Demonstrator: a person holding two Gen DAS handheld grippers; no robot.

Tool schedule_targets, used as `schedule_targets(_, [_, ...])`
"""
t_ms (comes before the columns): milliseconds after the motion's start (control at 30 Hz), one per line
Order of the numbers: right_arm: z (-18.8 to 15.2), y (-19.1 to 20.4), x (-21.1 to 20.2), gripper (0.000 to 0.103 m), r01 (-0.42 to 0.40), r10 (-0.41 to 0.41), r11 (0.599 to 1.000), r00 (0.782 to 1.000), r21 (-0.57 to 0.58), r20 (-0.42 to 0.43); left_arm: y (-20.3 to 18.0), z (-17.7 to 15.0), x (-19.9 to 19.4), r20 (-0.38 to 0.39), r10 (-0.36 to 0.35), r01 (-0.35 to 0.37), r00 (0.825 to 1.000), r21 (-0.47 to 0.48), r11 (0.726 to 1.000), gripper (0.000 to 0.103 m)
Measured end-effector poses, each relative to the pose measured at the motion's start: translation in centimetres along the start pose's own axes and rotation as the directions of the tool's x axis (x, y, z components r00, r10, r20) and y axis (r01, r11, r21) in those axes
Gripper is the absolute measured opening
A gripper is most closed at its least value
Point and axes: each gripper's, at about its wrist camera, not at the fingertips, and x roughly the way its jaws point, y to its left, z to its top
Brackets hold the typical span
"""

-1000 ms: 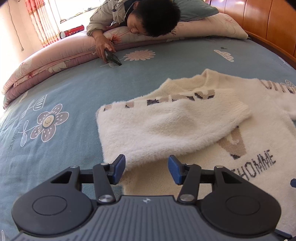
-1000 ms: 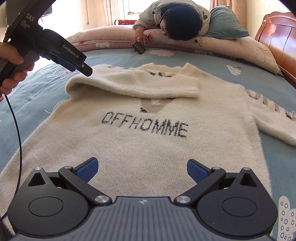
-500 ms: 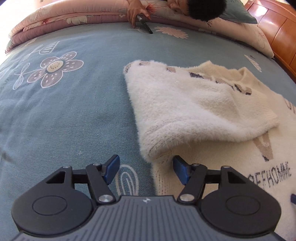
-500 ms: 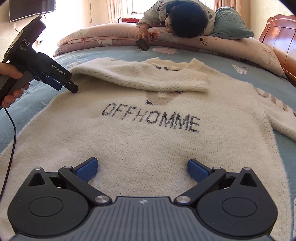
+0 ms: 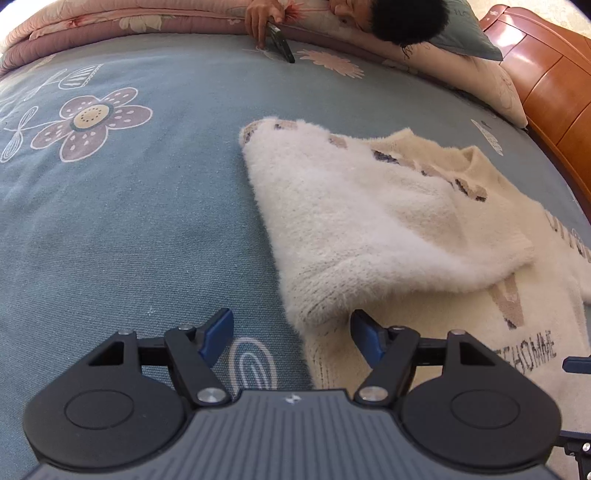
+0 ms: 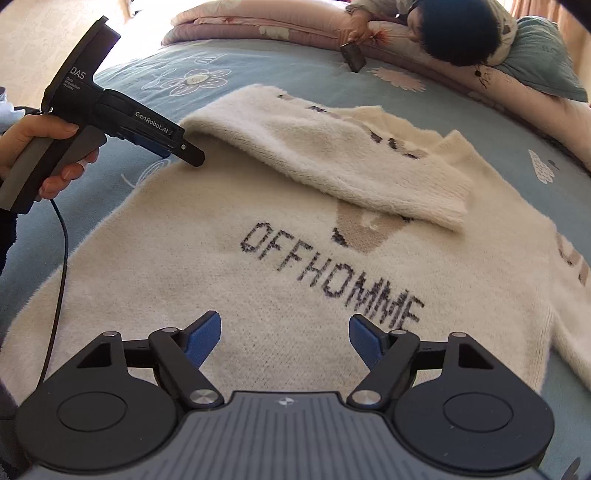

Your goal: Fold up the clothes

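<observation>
A cream fuzzy sweater [image 6: 229, 258] with "OFFHOMME" lettering lies flat on the blue bedspread [image 5: 129, 229]. Its left sleeve [image 6: 332, 162] is folded across the chest; it also shows in the left wrist view [image 5: 369, 229]. My left gripper [image 5: 291, 334] is open and empty, low over the sweater's left edge at the sleeve fold; in the right wrist view [image 6: 184, 151] it sits at the sweater's left shoulder. My right gripper [image 6: 284, 341] is open and empty above the sweater's lower body.
A person [image 6: 461, 33] lies at the head of the bed on pillows, holding a phone [image 5: 282, 46] on the bedspread. A pink folded quilt [image 5: 110, 26] lies along the back. A wooden headboard [image 5: 546, 81] stands at the right.
My left gripper has moved down along the sweater's left edge and opened wider. My right gripper has tilted to the left over the sweater body.
</observation>
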Motion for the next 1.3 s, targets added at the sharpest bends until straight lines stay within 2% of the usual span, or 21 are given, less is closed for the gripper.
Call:
schedule_targets(67, [2.5,-0.2,0.1,0.076,0.039,-0.041,0.996,0.999,-0.076,-0.027,0.1,0.3,-0.7,0.008,-0.051,0.052,0.999,-0.004,0.999,0.07])
schedule_targets(133, [4.7,-0.5,0.5,0.075,0.07,-0.074,0.99,0.997,-0.121,-0.033,0.2,0.4,-1.0,0.03,-0.068,0.068,0.997,0.003,0.998,0.075])
schedule_targets(300, [7.0,-1.1,3.0,0.076,0.06,-0.063,0.977,0.998,-0.207,-0.007,0.6,0.4,0.6,-0.022,-0.08,0.08,0.997,-0.005,0.997,0.076])
schedule_targets(367, [7.1,-1.1,4.7,0.074,0.095,-0.109,0.964,0.993,-0.247,-0.044,0.4,0.3,0.7,-0.031,-0.084,0.085,0.996,0.015,0.996,0.076])
schedule_targets(400, [7.1,-1.2,5.1,0.068,0.094,-0.11,0.961,0.993,-0.26,-0.048,0.3,0.4,0.5,-0.035,-0.103,0.104,0.994,0.025,0.994,0.076])
schedule_targets(433, [7.1,-1.3,5.3,0.064,0.087,-0.102,0.959,0.994,-0.268,-0.041,0.2,0.4,0.4,-0.03,-0.12,0.121,0.992,0.033,0.992,0.076])
schedule_targets(500, [7.4,-1.6,5.2,0.059,0.106,-0.113,0.955,0.994,-0.278,-0.008,0.1,0.4,0.4,-0.017,-0.1,0.1,0.995,0.036,0.994,0.076])
schedule_targets(600, [7.5,-1.7,5.1,0.058,0.164,-0.156,0.924,0.986,-0.344,0.053,0.4,0.5,0.1,0.013,-0.072,0.071,0.997,0.029,0.997,0.076])
schedule_targets(700, [6.8,-1.8,6.0,0.058,0.206,-0.199,0.877,0.978,-0.434,0.062,1.3,0.7,0.4,0.019,-0.064,0.064,0.998,-0.016,0.998,0.075])
schedule_targets(833, [5.3,-2.5,7.6,0.058,0.26,-0.261,0.81,0.962,-0.526,0.073,1.2,0.6,1.0,0.002,-0.045,0.045,0.999,-0.001,0.999,0.075])
schedule_targets(1033, [5.7,-4.0,9.3,0.055,0.282,-0.273,0.794,0.957,-0.539,0.098,1.4,0.6,1.2,0.004,-0.05,0.05,0.999,-0.005,0.999,0.075])
schedule_targets(1133, [6.1,-4.1,9.4,0.053,0.268,-0.264,0.808,0.961,-0.525,0.084,1.4,0.6,1.2,0.006,-0.052,0.052,0.999,-0.006,0.999,0.076])
schedule_targets(1233, [6.8,-6.1,7.7,0.053,0.175,-0.173,0.895,0.984,-0.411,0.041,1.3,0.5,1.3,0.006,-0.051,0.051,0.999,-0.003,0.999,0.076])
schedule_targets(1300, [7.5,-8.7,6.7,0.054,0.13,-0.13,0.964,0.991,-0.232,0.017,1.3,0.5,1.3,0.007,-0.05,0.05,0.999,-0.002,0.999,0.077])
